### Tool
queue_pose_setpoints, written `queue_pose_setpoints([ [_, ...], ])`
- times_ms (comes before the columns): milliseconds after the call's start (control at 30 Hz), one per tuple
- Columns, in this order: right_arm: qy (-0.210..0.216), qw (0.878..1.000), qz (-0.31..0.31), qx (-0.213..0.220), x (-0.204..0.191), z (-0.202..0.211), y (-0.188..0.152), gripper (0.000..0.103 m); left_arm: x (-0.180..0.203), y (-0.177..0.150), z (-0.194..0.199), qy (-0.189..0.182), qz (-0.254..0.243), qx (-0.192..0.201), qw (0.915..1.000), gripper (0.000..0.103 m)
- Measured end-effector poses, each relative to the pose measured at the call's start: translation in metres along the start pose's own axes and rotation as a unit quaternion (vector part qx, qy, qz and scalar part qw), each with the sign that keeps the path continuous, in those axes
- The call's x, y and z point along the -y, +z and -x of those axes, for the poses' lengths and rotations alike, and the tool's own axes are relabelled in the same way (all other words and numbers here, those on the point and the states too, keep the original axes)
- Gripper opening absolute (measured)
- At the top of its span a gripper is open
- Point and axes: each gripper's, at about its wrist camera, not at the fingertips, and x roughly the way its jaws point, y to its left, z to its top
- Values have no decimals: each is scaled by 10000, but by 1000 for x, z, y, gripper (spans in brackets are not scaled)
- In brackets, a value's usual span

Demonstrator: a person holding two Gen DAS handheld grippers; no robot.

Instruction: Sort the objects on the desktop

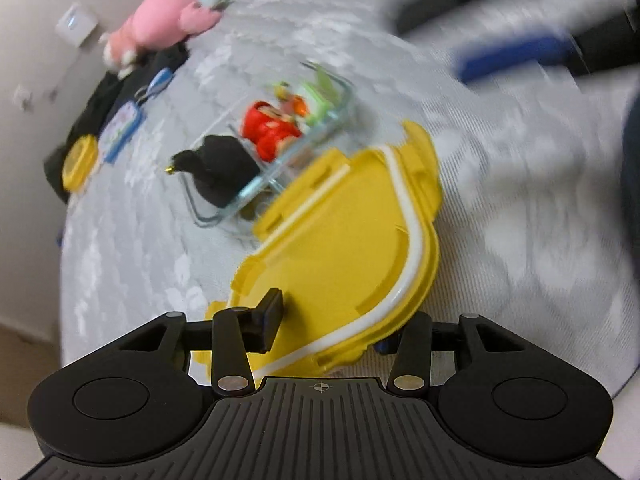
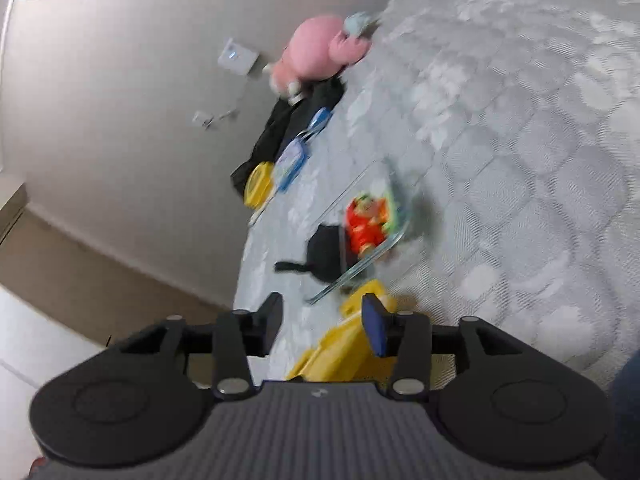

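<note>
A large yellow lid (image 1: 344,240) with a white seal stands tilted in the left wrist view, with my left gripper (image 1: 328,320) shut on its near edge. One black finger (image 1: 272,312) lies on top of it and the other is hidden beneath. Just beyond sits a clear glass container (image 1: 256,184) holding a red toy (image 1: 272,128), green bits and a black item (image 1: 224,164) that hangs over its rim. My right gripper (image 2: 320,320) is open; the yellow lid (image 2: 340,348) shows low between its fingers, by the blue pad (image 2: 374,328), and is not pinched. The container (image 2: 360,240) lies ahead.
Everything rests on a grey patterned bedspread (image 2: 520,160). A pink plush (image 1: 160,20), black cloth (image 1: 100,100), a blue-edged card (image 1: 120,132) and a small round yellow lid (image 1: 80,164) lie along the far edge by the wall. A blurred dark and blue shape (image 1: 516,56) is at upper right.
</note>
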Motion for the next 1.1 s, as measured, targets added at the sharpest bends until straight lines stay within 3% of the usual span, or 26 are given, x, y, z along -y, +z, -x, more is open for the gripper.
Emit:
queue_pose_setpoints([
  [133,-391,9990,-60,-230,5,-10,-2,53,-36,9,11,-374,902,96,9952,46],
  [300,-557,9968,309,-473,-2,-20,-8,60,-74,12,13,-630,1557,200,9856,45],
  [467,-447,9962,574,-480,-14,-18,-12,60,-75,16,15,-548,1439,384,9873,43],
  [533,-82,9987,88,-497,-11,-13,-6,63,-68,15,17,-490,1224,448,9903,40],
  [600,281,9969,-432,-587,-7,-14,0,78,-60,13,15,-538,1042,465,9920,36],
  [667,479,9925,-819,-776,-6,-26,5,82,-53,8,13,-611,947,473,9925,37],
  [800,216,9840,-1277,-1220,-5,-68,7,76,-43,0,13,-553,821,550,9936,37],
  [867,-19,9826,-1243,-1377,-7,-89,6,65,-41,-2,13,-530,800,564,9938,37],
  [900,-76,9835,-1173,-1379,-9,-94,6,47,-40,-3,14,-522,793,574,9938,37],
  [933,-82,9853,-1034,-1354,-13,-92,6,39,-39,-3,16,-514,794,602,9937,38],
  [1100,-276,9958,42,-878,-47,-59,11,37,-25,3,35,-921,817,830,9889,39],
])
